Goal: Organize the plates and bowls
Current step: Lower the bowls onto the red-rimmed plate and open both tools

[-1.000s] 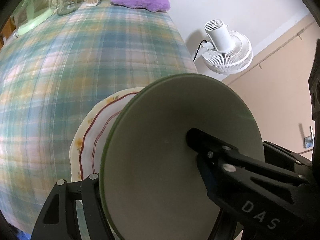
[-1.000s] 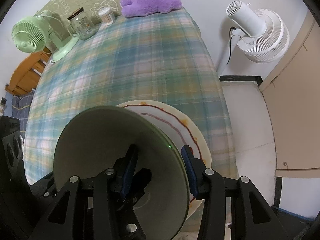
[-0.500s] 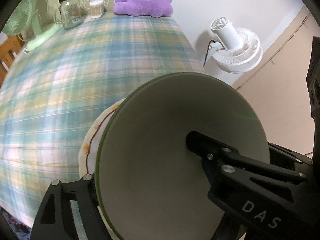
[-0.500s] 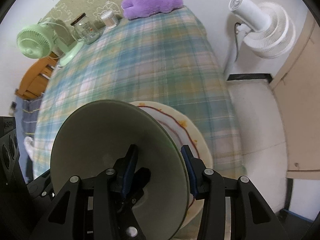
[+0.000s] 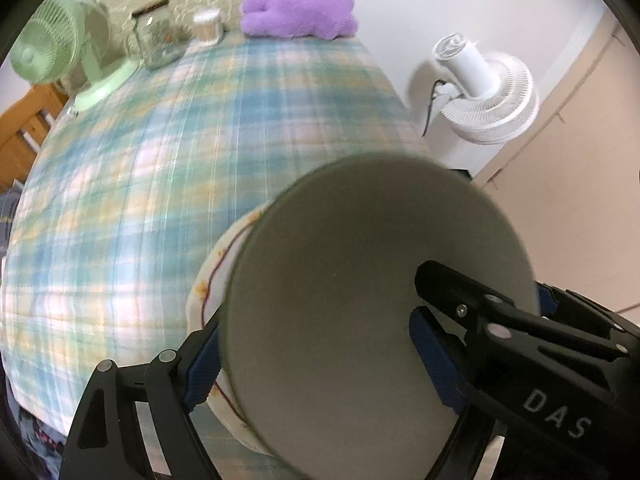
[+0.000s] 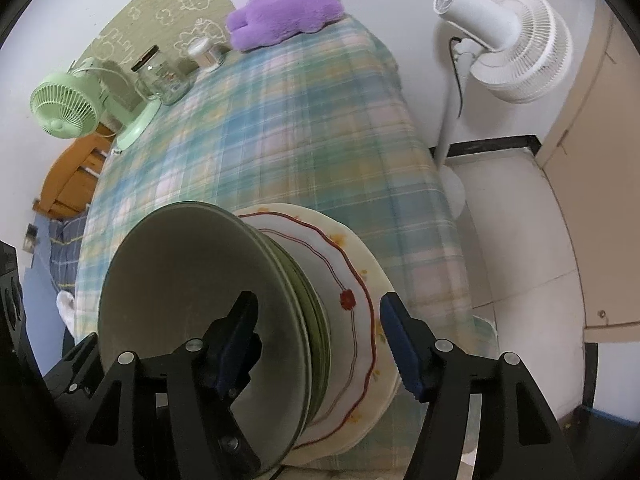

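jaws, right gripper (image 6: 316, 344): just opened up; a second ago the green bowl's rim was pinched, now both pads are seen standing clear of it, one finger inside the bowl, the other out past the plate edge. Nothing is gripped.

jaws, left gripper (image 5: 316, 364): also just spread wider. One finger is seen inside the bowl, the other outside near the plate; no pad seems to be pressed on the wall, so it's read as let go.

green bowl (image 6: 200, 320): now nested in the green stack sitting on the flowered plate (image 6: 360, 280), at the near right edge of the plaid worktop (image 6: 300, 128). A second ago it was held tilted above that plate.

what it means: the bowl has been dropped off, so this stacking step looks done. Probably only the backing out is left, judged from how things lie.

in the way: a finger of each gripper is still down inside the bowl, so a sideways pull could catch the rim and drag the stack. The plate sits close to the worktop edge, not much margin there.

around: green desk fan (image 6: 68, 110), glass jar (image 6: 160, 76) and small tin (image 6: 206, 54) at the far left, purple plush (image 6: 284, 12) at the far end, white standing fan (image 6: 508, 40) on the floor to the right. All well apart from the stack.
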Motion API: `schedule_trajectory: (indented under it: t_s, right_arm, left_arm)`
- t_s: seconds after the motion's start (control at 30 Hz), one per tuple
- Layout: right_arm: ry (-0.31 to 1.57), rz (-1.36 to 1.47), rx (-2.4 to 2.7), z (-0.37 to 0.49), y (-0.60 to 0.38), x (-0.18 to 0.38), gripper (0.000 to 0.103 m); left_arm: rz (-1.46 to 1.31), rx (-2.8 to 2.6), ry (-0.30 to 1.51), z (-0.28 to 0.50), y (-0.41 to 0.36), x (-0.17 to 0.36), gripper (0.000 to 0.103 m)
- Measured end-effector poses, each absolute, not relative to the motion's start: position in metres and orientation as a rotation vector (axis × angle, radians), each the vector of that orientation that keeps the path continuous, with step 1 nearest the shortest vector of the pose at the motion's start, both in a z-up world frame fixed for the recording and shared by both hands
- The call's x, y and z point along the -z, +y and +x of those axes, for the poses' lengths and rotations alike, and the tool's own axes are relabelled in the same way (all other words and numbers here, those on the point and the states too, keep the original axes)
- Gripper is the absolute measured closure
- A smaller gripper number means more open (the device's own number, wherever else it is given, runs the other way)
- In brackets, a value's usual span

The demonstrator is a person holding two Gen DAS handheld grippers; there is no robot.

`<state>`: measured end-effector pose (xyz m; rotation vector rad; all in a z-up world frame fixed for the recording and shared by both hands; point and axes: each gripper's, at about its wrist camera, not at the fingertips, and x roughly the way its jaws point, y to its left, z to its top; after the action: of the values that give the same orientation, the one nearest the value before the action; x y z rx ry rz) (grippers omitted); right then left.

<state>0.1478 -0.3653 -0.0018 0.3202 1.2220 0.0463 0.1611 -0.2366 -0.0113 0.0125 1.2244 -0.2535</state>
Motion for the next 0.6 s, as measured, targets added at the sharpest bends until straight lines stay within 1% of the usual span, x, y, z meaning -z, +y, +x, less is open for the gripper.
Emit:
schedule_trajectory:
  t_s: [0.33, 0.6]
  right_arm:
    - [1.014, 0.225, 0.097, 0.129, -0.321, -0.056, 0.036]
    - [0.898, 0.21, 0.171, 0.116, -0.262, -0.083, 0.036]
  left_arm:
    - [-0.005, 0.383, 1.089, 0.161, -0.195, -0.032, 0.015]
    - [-0.027, 0.397, 1.012, 0.161, -0.122, -0.057, 0.015]
